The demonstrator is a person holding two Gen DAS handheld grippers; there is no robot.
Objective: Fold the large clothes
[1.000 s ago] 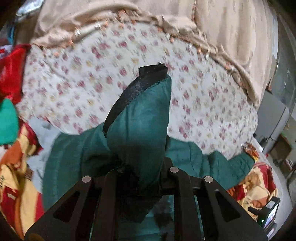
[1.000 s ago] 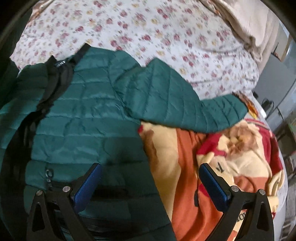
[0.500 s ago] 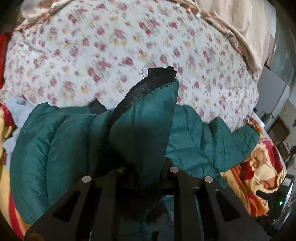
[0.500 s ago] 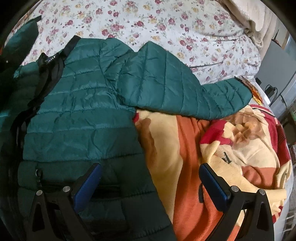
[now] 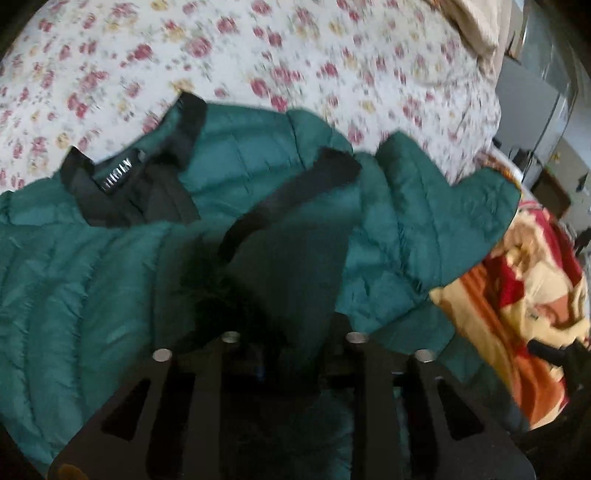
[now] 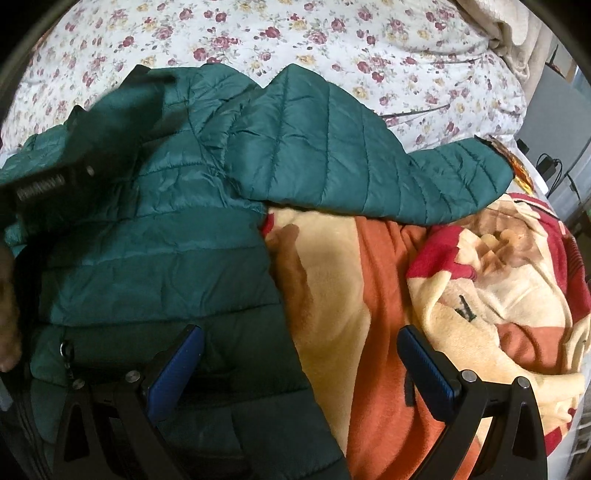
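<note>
A dark green quilted jacket with black trim lies spread on the bed. Its right sleeve stretches out to the right. In the left wrist view the jacket fills the lower half, with its black collar and label at the left. My left gripper is shut on a fold of the jacket's black-edged front, held low over the jacket's body. My right gripper is open and empty, its blue pads just above the jacket's lower right edge.
A white floral sheet covers the far part of the bed. An orange, cream and red patterned blanket lies to the right of the jacket. A beige cloth lies at the far right corner. Furniture and cables stand beyond the bed's right edge.
My left gripper has carried the held jacket edge rightward and down over the jacket's body; the collar now shows. My right gripper has stayed open and shifted only slightly.
</note>
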